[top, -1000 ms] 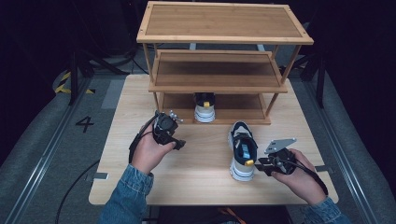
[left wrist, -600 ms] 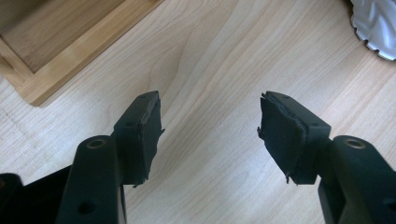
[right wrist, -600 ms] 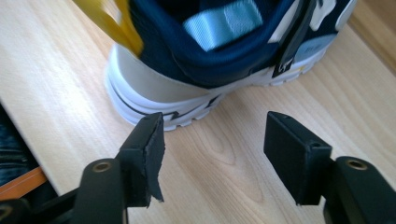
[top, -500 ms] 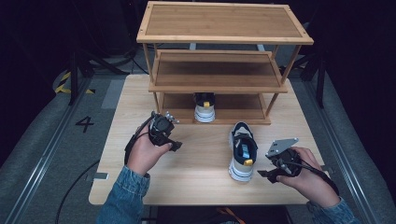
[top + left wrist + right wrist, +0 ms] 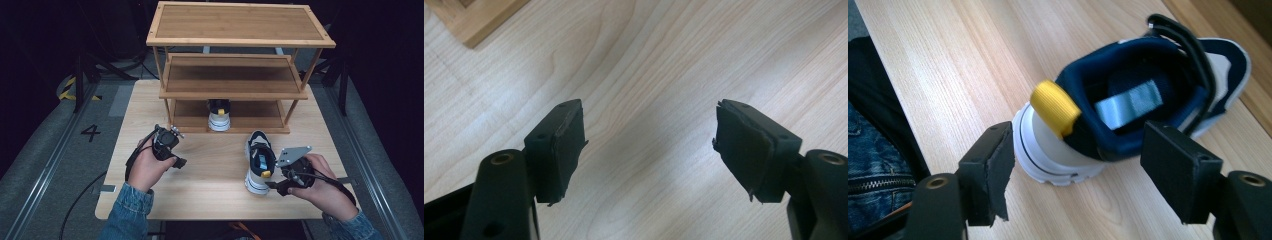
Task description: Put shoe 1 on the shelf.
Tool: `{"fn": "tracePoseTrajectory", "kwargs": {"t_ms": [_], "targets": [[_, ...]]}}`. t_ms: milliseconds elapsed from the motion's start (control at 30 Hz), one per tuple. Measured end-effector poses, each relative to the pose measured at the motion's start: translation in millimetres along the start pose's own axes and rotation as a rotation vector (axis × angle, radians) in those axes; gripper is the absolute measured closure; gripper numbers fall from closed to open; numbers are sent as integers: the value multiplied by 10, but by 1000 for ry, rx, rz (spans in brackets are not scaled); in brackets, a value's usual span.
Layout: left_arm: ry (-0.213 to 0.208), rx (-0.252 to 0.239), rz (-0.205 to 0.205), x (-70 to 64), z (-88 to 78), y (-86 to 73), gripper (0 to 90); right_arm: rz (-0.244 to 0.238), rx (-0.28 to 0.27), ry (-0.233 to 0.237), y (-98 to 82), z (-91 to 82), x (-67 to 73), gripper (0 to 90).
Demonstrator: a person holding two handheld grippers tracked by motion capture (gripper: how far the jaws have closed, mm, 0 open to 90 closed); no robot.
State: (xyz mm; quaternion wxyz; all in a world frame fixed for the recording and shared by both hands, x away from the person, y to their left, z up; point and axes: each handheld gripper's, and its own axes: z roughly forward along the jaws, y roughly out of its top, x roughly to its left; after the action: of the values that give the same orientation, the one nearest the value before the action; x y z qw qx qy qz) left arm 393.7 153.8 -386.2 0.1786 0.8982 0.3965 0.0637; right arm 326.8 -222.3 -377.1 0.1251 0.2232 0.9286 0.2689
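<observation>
A white and navy shoe (image 5: 259, 162) with a yellow heel tab (image 5: 1055, 107) stands on the wooden table (image 5: 210, 200), toe toward the rack. My right gripper (image 5: 272, 184) is just behind its heel, open. Its jaws have just been opening, and the shoe (image 5: 1143, 100) heel sits ahead of the pads without touching them (image 5: 1083, 150). A second shoe (image 5: 219, 114) of the same kind stands on the rack's bottom shelf. My left gripper (image 5: 172, 155) hovers over bare table at the left. Its jaws have just been opening too, and nothing is between them (image 5: 649, 130).
A three-tier wooden shoe rack (image 5: 235, 65) stands at the back of the table, and its base corner (image 5: 479, 22) lies near my left gripper. Dark floor with a "4" mark (image 5: 91, 132) surrounds the table. Denim sleeves come in at the bottom edge.
My right gripper has let go of the shoe's heel, lifted a little and drawn back toward the near right. The shoe stays on the table. The left hand has hardly moved.
</observation>
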Motion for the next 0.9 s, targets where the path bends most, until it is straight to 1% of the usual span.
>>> {"fn": "tracePoseTrajectory", "kwargs": {"t_ms": [33, 67, 133, 200, 300, 333, 400, 433, 467, 533, 567, 600, 633, 667, 700, 733, 767, 800, 900], "targets": [[-2, 7, -12, -4, 1, -17, 285, -7, 6, -1, 13, 34, 0, 316], [3, 10, -5, 4, 5, -32, 284, -21, 11, -15, 25, 64, 0, 320], [8, 24, -12, 7, 4, -66, 279, -25, 15, -8, 55, 119, -9, 346], [7, 29, -16, 17, 6, -101, 276, -6, 0, 4, 86, 167, -22, 382], [14, 34, -29, 33, 1, -145, 273, -11, 8, 35, 136, 248, -41, 437], [14, 34, -29, 33, 1, -145, 272, -11, 8, 35, 136, 248, -41, 437], [15, 40, -38, 42, 1, -169, 269, -15, 30, 62, 160, 323, -49, 468], [17, 40, -44, 43, 3, -179, 258, -3, 51, 79, 165, 381, -66, 465], [17, 45, -47, 56, 5, -191, 258, 2, 59, 80, 166, 396, -72, 465], [22, 51, -53, 65, 12, -194, 257, -1, 79, 83, 169, 433, -79, 492], [22, 51, -53, 65, 12, -194, 257, -1, 79, 83, 169, 433, -79, 492], [22, 51, -53, 71, 18, -192, 257, -2, 81, 91, 170, 441, -80, 501], [21, 51, -53, 71, 25, -192, 257, 0, 85, 109, 174, 449, -76, 513], [22, 53, -50, 70, 31, -192, 257, -7, 89, 112, 178, 455, -76, 519], [16, 58, -42, 70, 41, -188, 257, -10, 96, 116, 186, 458, -75, 533], [15, 62, -40, 72, 40, -183, 257, -24, 108, 132, 206, 463, -76, 573], [15, 62, -40, 72, 40, -183, 257, -24, 108, 132, 206, 463, -76, 573], [13, 54, -49, 69, 44, -177, 257, -37, 120, 153, 219, 469, -67, 620], [10, 53, -47, 81, 42, -152, 257, -43, 120, 175, 220, 473, -72, 663]]}}
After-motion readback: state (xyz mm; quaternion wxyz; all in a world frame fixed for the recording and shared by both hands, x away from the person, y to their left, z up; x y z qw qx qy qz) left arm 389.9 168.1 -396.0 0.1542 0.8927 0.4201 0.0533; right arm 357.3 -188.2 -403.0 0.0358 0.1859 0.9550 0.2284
